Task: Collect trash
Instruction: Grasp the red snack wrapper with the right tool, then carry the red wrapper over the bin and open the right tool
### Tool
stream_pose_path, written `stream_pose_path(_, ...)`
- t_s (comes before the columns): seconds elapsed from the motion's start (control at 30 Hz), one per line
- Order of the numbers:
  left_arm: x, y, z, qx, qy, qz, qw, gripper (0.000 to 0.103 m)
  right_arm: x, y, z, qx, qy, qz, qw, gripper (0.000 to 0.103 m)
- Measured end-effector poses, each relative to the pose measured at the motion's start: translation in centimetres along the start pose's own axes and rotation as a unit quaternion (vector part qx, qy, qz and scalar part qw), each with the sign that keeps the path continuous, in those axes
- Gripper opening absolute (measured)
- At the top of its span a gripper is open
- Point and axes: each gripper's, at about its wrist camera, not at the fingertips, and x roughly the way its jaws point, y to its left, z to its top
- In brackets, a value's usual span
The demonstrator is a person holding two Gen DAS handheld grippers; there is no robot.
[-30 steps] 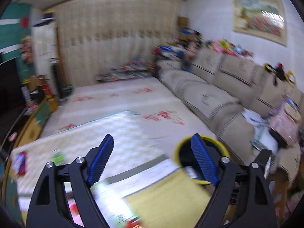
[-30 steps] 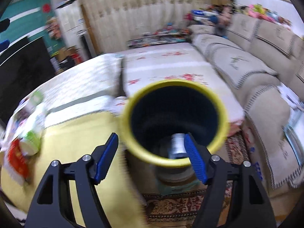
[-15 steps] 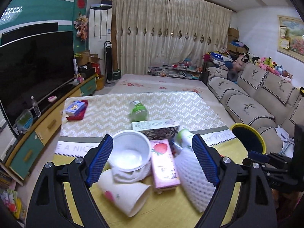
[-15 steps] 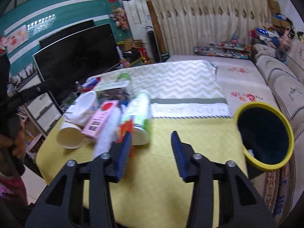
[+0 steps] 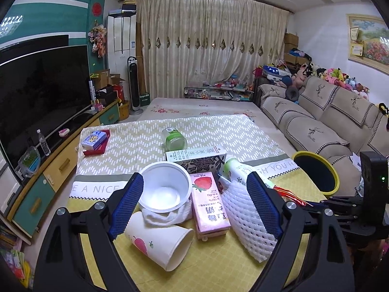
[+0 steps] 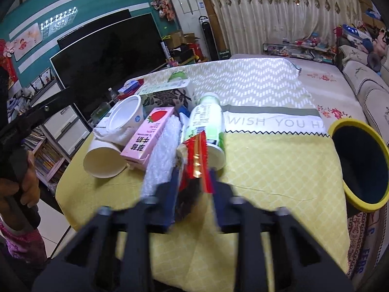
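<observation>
A heap of trash lies on the yellow table cloth [image 5: 218, 265]: a white bowl [image 5: 165, 189], a paper cup [image 5: 158, 243] on its side, a pink strawberry milk carton [image 5: 209, 204], a white foam net [image 5: 245, 216] and a white and green bottle [image 6: 206, 126]. My left gripper [image 5: 194, 209] is open and empty above the heap. My right gripper [image 6: 192, 194] is shut on a red snack wrapper [image 6: 197, 155] in front of the bottle. A yellow-rimmed dark bin [image 6: 359, 160] stands off the table's right edge; it also shows in the left wrist view [image 5: 316, 170].
A patterned box [image 5: 199, 160] and a green jar [image 5: 173, 138] lie behind the heap. A blue box on a red tray [image 5: 94, 141] sits far left. A TV [image 5: 36, 92] is on the left, a sofa [image 5: 328, 121] on the right.
Both grippers swung from the bin to the table. The right gripper then closed on the red wrapper near the bottle. The left gripper stayed open over the heap.
</observation>
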Motion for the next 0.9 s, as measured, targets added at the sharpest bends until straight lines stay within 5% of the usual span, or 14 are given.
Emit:
stream_pose_path(0.47, 0.7, -0.9, -0.1, 0.009, 0.006, -0.013, 0.9998, 0.087, -4.6, 0.2, 1.6, -0.025, -0.079, -0.049, 0.995, 0.006)
stream_pose_path(0.7, 0.9, -1.9, -0.3, 0.018, 0.012, -0.026, 0.9994, 0.089, -7.6, -6.2, 2.9, 0.023, -0.131, -0.163, 0.978, 0.006)
stream_pose_path(0.9, 2.2, -3.4, -1.3, 0.026, 0.039, -0.043, 0.998, 0.089, -5.1, -14.1, 3.6, 0.064, -0.099, -0.28, 0.953, 0.006)
